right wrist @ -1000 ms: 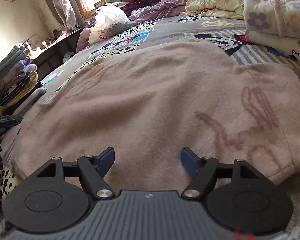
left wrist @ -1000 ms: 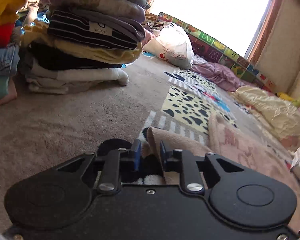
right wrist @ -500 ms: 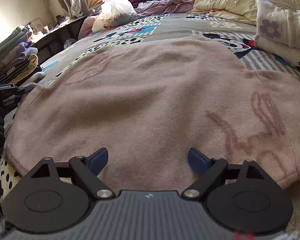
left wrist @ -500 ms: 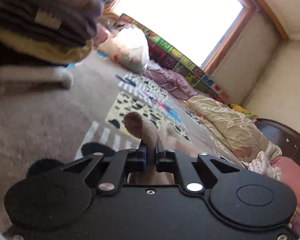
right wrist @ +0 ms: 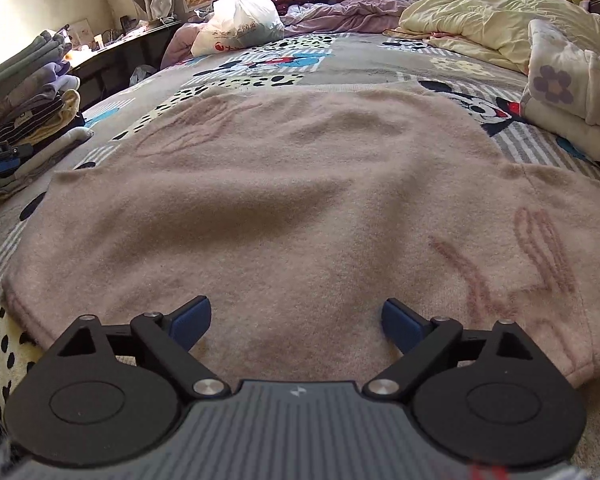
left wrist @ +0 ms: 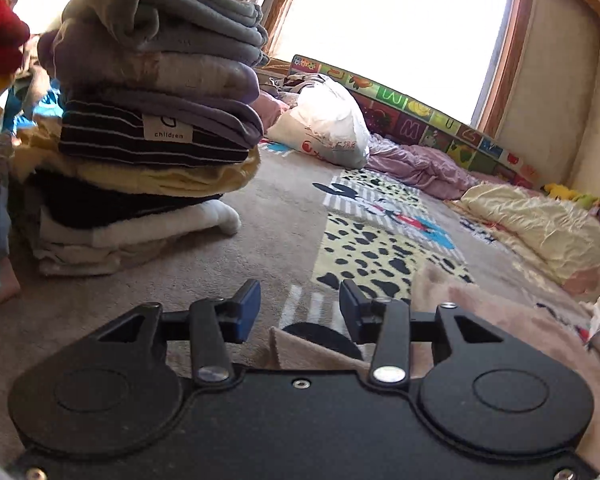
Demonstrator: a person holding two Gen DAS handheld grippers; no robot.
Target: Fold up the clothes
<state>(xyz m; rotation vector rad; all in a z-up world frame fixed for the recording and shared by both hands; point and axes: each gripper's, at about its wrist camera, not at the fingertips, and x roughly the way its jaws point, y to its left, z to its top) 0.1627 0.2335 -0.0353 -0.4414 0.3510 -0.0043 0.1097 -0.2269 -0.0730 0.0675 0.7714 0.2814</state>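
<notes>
A fuzzy pink sweater (right wrist: 300,200) with darker pink markings lies spread flat on the patterned bed cover. My right gripper (right wrist: 296,318) is open and empty, hovering over the sweater's near hem. My left gripper (left wrist: 299,308) is open and empty at the sweater's left edge; a corner of the pink fabric (left wrist: 300,350) lies just under and behind its fingers, and more of the sweater (left wrist: 500,320) stretches off to the right. The left gripper also shows at the far left of the right wrist view (right wrist: 4,158).
A tall stack of folded clothes (left wrist: 152,140) stands to the left, also in the right wrist view (right wrist: 32,96). A white plastic bag (left wrist: 324,128), a purple blanket (left wrist: 420,168) and a cream quilt (left wrist: 540,232) lie further back. Folded floral bedding (right wrist: 572,92) sits at right.
My left gripper was shut on the sweater's edge and lifted it; now it has opened, let the fabric drop, and sits low again. The right gripper stayed open over the hem.
</notes>
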